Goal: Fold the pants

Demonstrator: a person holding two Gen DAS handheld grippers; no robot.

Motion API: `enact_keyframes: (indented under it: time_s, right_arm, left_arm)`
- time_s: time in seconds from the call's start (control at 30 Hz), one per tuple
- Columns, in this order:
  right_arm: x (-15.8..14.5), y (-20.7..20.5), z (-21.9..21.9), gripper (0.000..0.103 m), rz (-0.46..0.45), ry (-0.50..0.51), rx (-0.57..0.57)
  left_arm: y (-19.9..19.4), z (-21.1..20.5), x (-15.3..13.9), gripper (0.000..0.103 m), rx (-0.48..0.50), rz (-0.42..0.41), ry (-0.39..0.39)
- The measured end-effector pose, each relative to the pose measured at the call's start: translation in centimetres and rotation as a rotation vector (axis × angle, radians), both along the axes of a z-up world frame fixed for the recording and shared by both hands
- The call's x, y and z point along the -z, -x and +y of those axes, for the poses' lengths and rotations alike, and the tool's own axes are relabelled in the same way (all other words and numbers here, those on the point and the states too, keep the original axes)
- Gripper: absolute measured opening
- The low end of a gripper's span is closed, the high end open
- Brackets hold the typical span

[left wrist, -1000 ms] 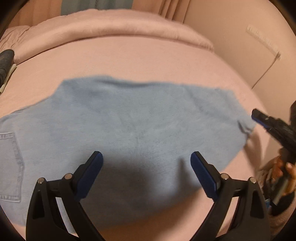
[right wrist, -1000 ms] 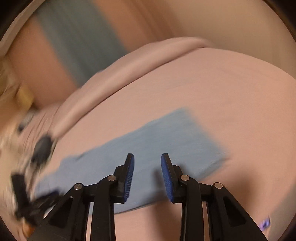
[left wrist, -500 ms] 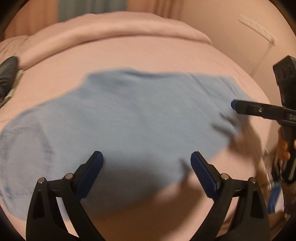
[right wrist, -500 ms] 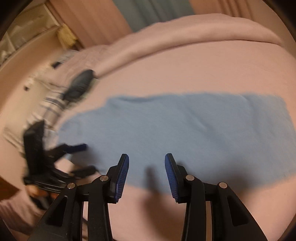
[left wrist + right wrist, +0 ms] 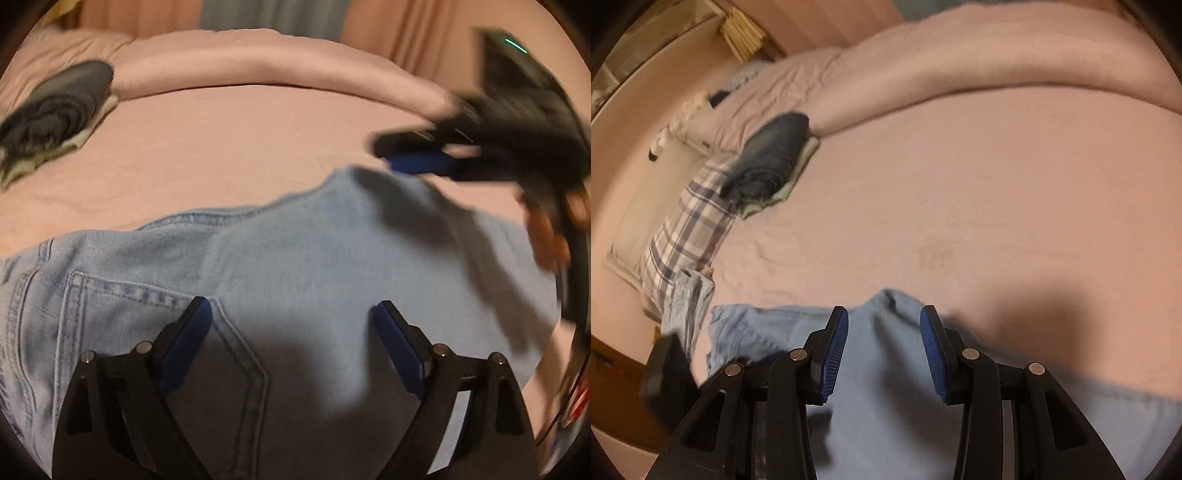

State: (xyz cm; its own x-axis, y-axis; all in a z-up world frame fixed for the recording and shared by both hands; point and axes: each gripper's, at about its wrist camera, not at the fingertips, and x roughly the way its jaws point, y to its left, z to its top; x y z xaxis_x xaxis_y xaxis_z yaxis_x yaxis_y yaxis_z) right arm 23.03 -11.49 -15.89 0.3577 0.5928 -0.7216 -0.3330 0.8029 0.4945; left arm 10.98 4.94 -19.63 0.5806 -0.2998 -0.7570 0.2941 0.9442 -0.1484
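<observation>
Denim pants [image 5: 314, 266] flat beneath left gripper [image 5: 291, 343], jaws spread

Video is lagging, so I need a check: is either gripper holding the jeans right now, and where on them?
Nothing is held. The left gripper and right gripper are both open above the jeans, with no denim between the fingers.

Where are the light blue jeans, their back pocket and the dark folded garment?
light blue jeans [image 5: 332, 266]: left wrist view, plain leg fabric.
back pocket [image 5: 122, 317]: left wrist view, pocket face.
dark folded garment [image 5: 772, 158]: right wrist view, top fold.
</observation>
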Motion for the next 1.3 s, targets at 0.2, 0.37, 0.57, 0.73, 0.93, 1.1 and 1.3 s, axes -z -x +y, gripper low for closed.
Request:
enact_keyframes:
  time_s: [0.2,0.37,0.57,0.73,0.93,1.1,1.3]
  right_arm:
    - [2.8,-1.4,0.4,0.041,0.244,-0.125,-0.061]
    - [3.9,-4.0,0.7,0.038,0.351,-0.195,-0.035]
    - [2.2,-3.4,2.4,0.01,0.225,-0.077,-0.066]
    - [3.2,-4.1,0.8,0.002,0.206,-0.072,0.043]
    - [-1.9,0.2,-2.1,0.002,0.035,-0.119,-0.007]
    - [-0.8,4.1,-3.9,0.002,0.075,-0.033,-0.045]
    - [3.9,1.6,-5.7,0.0,0.074,0.005,0.135]
  left_arm:
    - [0.9,0.6,0.4,0.092,-0.002,-0.006,0.069]
    - [1.5,0.2,0.5,0.092,-0.001,-0.013,0.071]
    - [0.8,0.2,0.0,0.092,-0.003,-0.014,0.082]
    - [0.7,0.1,0.1,0.092,-0.003,-0.014,0.072]
    - [0.4,0.3,0.1,0.093,-0.001,-0.012,0.069]
    - [0.3,0.3,0.1,0.093,0.0,-0.013,0.058]
    - [0.1,0.3,0.1,0.093,-0.001,-0.013,0.049]
